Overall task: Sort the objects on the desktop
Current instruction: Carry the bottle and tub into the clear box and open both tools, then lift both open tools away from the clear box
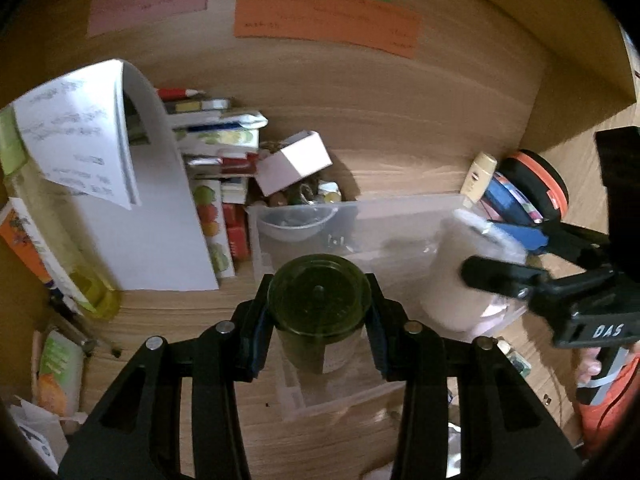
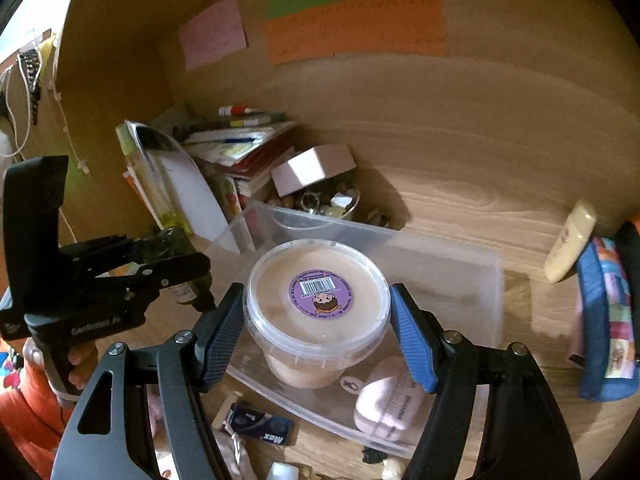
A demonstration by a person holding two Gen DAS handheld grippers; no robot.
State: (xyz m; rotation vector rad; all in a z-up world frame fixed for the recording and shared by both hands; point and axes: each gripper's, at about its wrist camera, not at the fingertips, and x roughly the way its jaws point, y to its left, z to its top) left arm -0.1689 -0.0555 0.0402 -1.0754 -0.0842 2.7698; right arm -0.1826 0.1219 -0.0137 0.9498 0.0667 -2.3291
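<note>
Green-lidded jar between left gripper pads

"DAS" is printed in white on the right gripper body. The left gripper body reads "GenRobot.AI". A dark blue packet on the desk says "Max". The tub lid's purple sticker carries a barcode, its print too small to read.

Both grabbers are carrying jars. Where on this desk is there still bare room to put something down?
Bare wood lies behind the clear bin, between the small white box and the cream tube. The left corner, around the book stack, is crowded, as is the near edge.
</note>
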